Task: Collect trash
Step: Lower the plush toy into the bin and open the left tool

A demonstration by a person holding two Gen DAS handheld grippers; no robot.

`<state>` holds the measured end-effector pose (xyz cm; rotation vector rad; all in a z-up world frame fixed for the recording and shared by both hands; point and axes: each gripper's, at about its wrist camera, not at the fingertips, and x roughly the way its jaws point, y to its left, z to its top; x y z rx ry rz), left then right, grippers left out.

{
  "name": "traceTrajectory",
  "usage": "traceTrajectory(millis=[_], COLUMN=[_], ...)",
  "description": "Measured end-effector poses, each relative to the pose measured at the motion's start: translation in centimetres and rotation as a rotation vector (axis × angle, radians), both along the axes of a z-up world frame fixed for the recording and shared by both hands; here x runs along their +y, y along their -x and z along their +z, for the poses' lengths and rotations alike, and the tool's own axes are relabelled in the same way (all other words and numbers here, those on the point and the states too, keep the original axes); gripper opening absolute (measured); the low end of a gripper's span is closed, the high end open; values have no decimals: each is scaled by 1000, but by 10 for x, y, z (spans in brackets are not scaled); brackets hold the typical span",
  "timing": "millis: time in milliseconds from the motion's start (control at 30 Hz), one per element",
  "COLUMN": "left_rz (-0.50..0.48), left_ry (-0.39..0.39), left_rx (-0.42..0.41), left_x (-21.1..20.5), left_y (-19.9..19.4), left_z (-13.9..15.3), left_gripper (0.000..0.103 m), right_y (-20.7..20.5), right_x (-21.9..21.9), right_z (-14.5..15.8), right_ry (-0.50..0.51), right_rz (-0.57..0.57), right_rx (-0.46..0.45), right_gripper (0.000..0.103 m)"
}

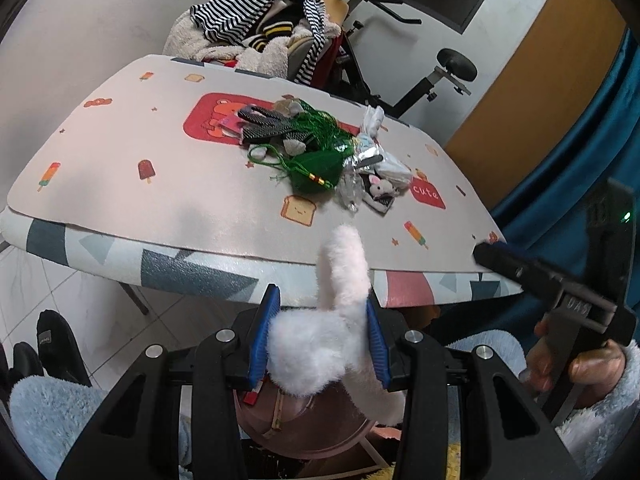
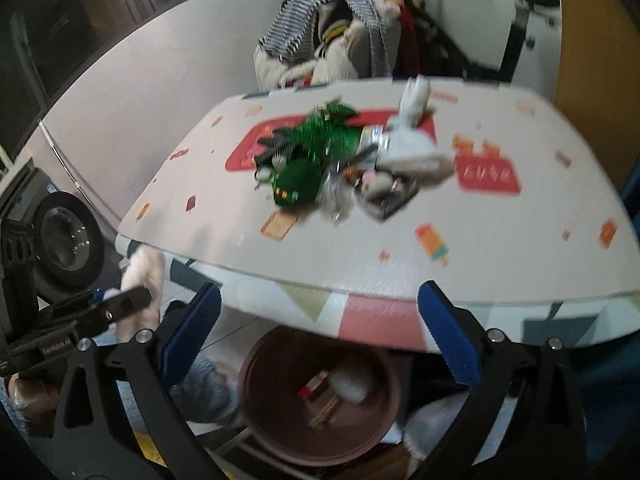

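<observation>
My left gripper (image 1: 320, 338) is shut on a white fluffy plush piece (image 1: 332, 320) and holds it below the table's front edge, over a pink round bin (image 1: 304, 436). The plush piece also shows at the left of the right wrist view (image 2: 140, 276), beside the left gripper's finger (image 2: 120, 304). My right gripper (image 2: 320, 332) is open and empty, above the same bin (image 2: 320, 400), which holds a few scraps. A pile of trash (image 1: 320, 152) lies on the table: green netting, foil wrappers, grey straps and small rabbit packets. The pile is blurred in the right wrist view (image 2: 340, 164).
The table (image 1: 160, 200) has a patterned mat with ice-lolly and toast prints. A chair heaped with striped clothes (image 1: 260, 28) and an exercise bike (image 1: 420, 72) stand behind it. A blue curtain (image 1: 560, 184) hangs at right. A washing machine (image 2: 64, 240) stands at left.
</observation>
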<state>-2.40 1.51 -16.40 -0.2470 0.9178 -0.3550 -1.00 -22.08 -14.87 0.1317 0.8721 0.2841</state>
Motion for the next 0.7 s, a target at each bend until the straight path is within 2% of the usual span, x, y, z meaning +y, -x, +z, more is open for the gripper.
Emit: traceTrajectory(millis=[100, 333, 400, 467, 533, 700], left_rz=[-15, -48, -62, -72, -73, -48], left_ry=[-9, -18, -9, 2, 8, 0], left_rx=[10, 24, 26, 19, 10, 13], left_x=[-6, -15, -18, -19, -19, -17], left_y=[0, 1, 1, 1, 1, -1], left_z=[-4, -7, -7, -7, -5, -5], left_gripper=[40, 41, 48, 68, 78, 89], right_y=[1, 1, 1, 1, 1, -2], right_x=[-1, -9, -12, -13, -14, -14], right_z=[6, 8, 8, 8, 7, 3], right_ry=[38, 50, 49, 48, 48, 63], right_rz=[-9, -39, -49, -54, -61, -81], right_rx=[-32, -38, -37, -33, -27, -8], right_gripper=[97, 97, 97, 97, 97, 97])
